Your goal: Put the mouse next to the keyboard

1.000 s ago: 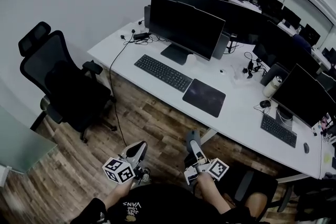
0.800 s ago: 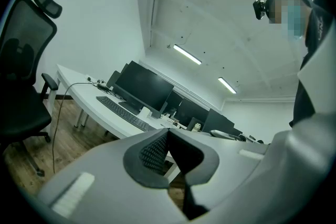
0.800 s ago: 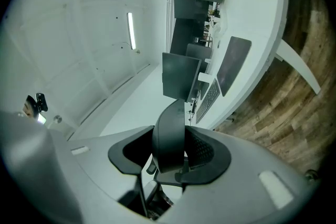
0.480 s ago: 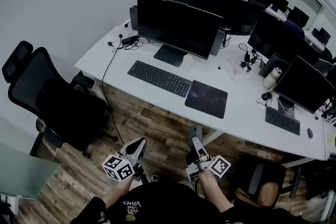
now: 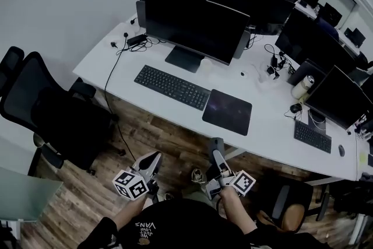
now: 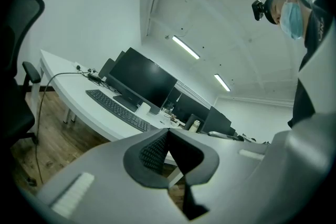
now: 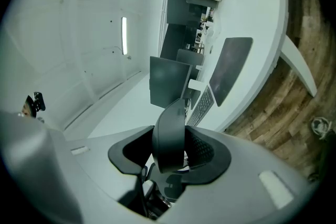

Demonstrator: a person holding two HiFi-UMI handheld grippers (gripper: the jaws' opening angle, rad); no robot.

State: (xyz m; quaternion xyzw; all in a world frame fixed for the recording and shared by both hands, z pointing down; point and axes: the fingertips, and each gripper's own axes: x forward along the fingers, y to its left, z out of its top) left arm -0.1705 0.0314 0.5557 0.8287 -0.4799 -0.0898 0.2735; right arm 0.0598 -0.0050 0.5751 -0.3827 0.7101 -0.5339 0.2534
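A dark grey mouse (image 7: pixel 170 136) stands on edge between the jaws of my right gripper (image 7: pixel 172 150), which is shut on it. In the head view that gripper (image 5: pixel 217 151) hangs low over the wooden floor, well short of the white desk (image 5: pixel 116 70), with the mouse (image 5: pixel 216 144) at its tip. The black keyboard (image 5: pixel 172 86) lies on the desk before a large monitor (image 5: pixel 195 23), a dark mouse pad (image 5: pixel 227 111) to its right. My left gripper (image 5: pixel 155 159) is level with the right one; its jaws (image 6: pixel 168 134) meet with nothing between them.
A black office chair (image 5: pixel 52 114) stands left of the desk, and another seat (image 5: pixel 282 204) is at the lower right. A cable (image 5: pixel 111 99) hangs off the desk's left end. Farther right are a white tumbler (image 5: pixel 301 88), a second keyboard (image 5: pixel 312 137) and more monitors.
The desk has slid left and a little lower in the head view as the person comes nearer. Both grippers keep their places, the mouse still in the right one.
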